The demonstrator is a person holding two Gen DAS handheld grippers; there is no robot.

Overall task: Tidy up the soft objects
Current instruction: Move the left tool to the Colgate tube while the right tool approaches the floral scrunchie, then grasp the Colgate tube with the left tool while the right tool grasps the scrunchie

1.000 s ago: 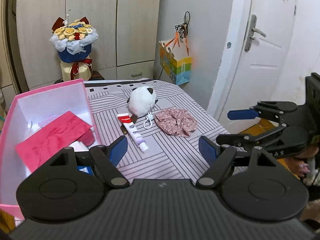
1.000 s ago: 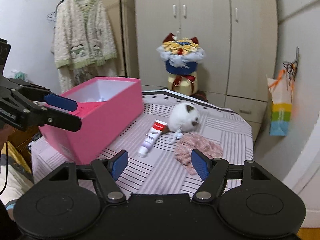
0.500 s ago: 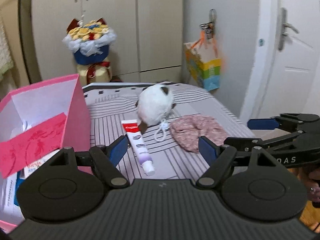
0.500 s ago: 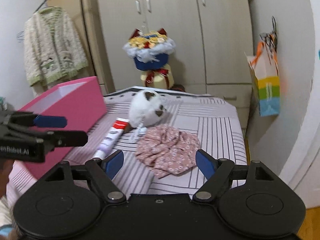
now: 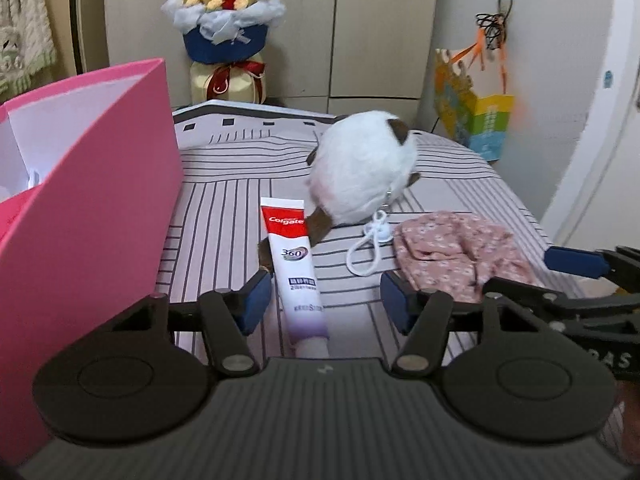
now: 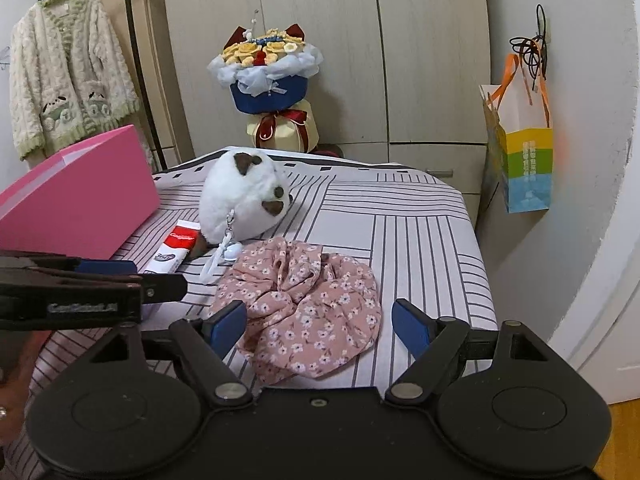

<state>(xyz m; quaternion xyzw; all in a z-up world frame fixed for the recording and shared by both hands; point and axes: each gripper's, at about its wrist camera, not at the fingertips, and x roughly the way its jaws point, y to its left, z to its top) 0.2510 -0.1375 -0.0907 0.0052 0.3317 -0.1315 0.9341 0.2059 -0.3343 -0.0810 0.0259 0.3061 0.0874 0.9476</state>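
Right wrist view: nothing sorted yet by my reading, since the floral cloth and plush toy lie on the striped tabletop beside the pink box, and my right tool and left tool are both released, empty.

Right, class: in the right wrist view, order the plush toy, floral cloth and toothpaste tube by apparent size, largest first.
1. Floral cloth, though it lies nearest the camera.
2. Plush toy.
3. Toothpaste tube, partly hidden.
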